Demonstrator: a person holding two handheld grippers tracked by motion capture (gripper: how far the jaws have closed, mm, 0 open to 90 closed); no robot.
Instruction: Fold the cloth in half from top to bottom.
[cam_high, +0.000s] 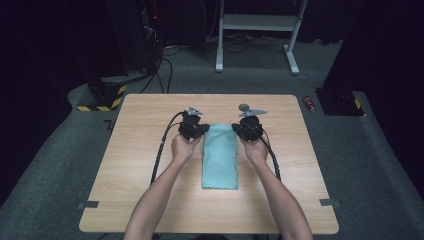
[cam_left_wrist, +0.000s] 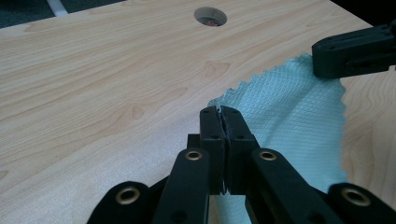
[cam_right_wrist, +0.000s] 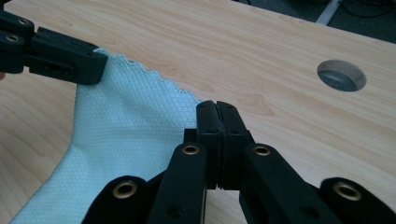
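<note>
Pinching teal cloth (cam_high: 220, 155) corners — both tongs clamped

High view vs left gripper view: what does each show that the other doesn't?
High view alone: both forearms, the whole folded teal cloth, the floor and a white frame beyond the table. Left gripper view alone: the left claw shut on the cloth's corner, its diamond weave and zigzag edge. Both: the wooden table, its round hole, and the right claw.

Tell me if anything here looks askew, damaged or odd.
Nothing stands out. The teal cloth lies folded lengthwise on the table, and the left gripper and right gripper each pinch a far corner.
</note>
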